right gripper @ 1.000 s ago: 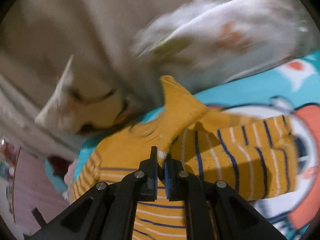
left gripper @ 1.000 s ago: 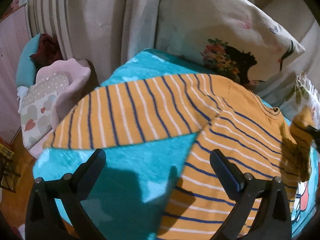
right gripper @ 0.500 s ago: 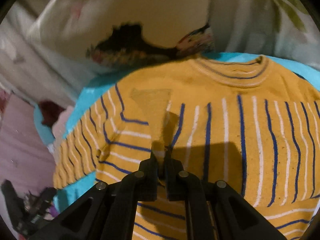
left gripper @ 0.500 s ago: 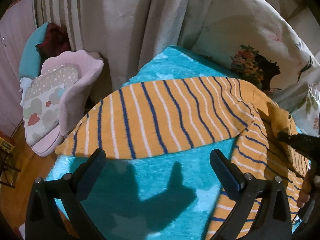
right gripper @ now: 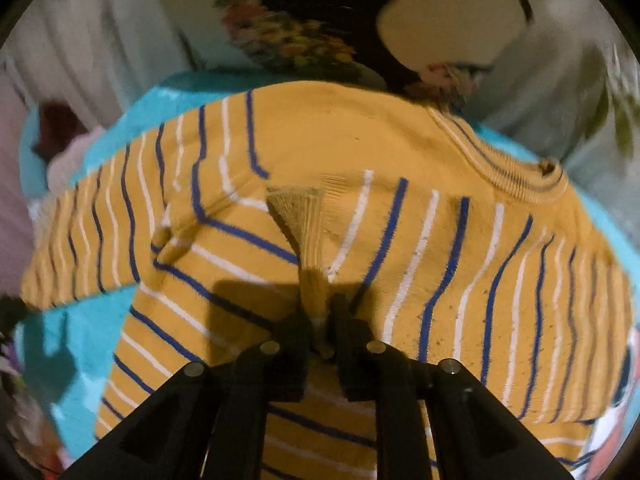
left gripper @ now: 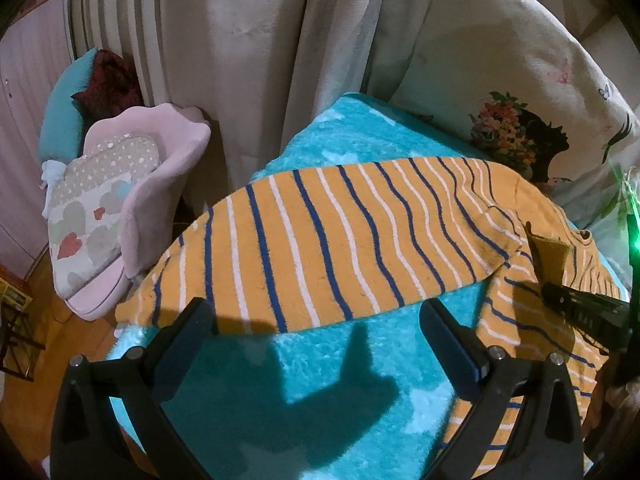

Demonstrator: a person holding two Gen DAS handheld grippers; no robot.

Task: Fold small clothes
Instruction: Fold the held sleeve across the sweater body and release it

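Note:
A small yellow sweater [left gripper: 320, 248] with blue and white stripes lies on a turquoise blanket [left gripper: 332, 392]; its left sleeve stretches toward the bed's left edge. My left gripper [left gripper: 316, 320] is open and empty, just short of that sleeve. My right gripper [right gripper: 320, 320] is shut on the cuff [right gripper: 304, 216] of the other sleeve, held folded over the sweater's chest [right gripper: 420, 240] below the collar [right gripper: 520, 184]. The right gripper also shows in the left wrist view [left gripper: 576, 312], at the right.
A floral pillow [left gripper: 512, 112] and beige curtain [left gripper: 240, 60] stand behind the bed. A pink child's chair [left gripper: 132, 208] with a heart cushion sits left of the bed, over a wooden floor.
My right gripper has carried the sleeve cuff from the right side over onto the sweater's chest. My left gripper has shifted left, toward the outstretched sleeve.

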